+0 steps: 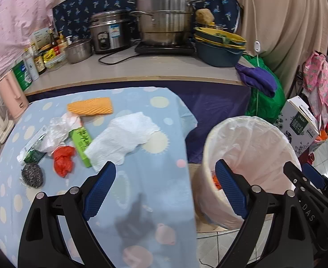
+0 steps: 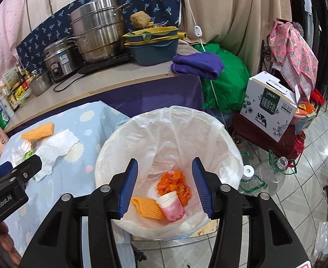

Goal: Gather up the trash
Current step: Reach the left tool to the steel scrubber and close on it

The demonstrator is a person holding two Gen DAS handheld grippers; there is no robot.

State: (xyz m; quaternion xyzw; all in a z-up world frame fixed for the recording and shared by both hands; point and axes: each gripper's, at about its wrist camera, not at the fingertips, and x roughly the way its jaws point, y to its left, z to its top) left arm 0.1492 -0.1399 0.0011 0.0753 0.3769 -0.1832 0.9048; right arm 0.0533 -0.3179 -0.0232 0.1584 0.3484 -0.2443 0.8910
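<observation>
Lined trash bin point(image 2: 168, 134) stands beside the desk point(image 1: 141, 201), holding a pink cup point(image 2: 171, 205), orange foam and orange wrapper. Right gripper point(image 2: 165, 185), fingers spread and empty, hangs over the bin; left gripper point(image 1: 164, 192), marked "GenRobot.AI", fingers spread, hovers near the desk's paper towel point(image 1: 123, 138).

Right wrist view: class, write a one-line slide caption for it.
Open right gripper above the lined trash bin, which holds a pink cup, orange foam net and crumpled orange plastic.
</observation>
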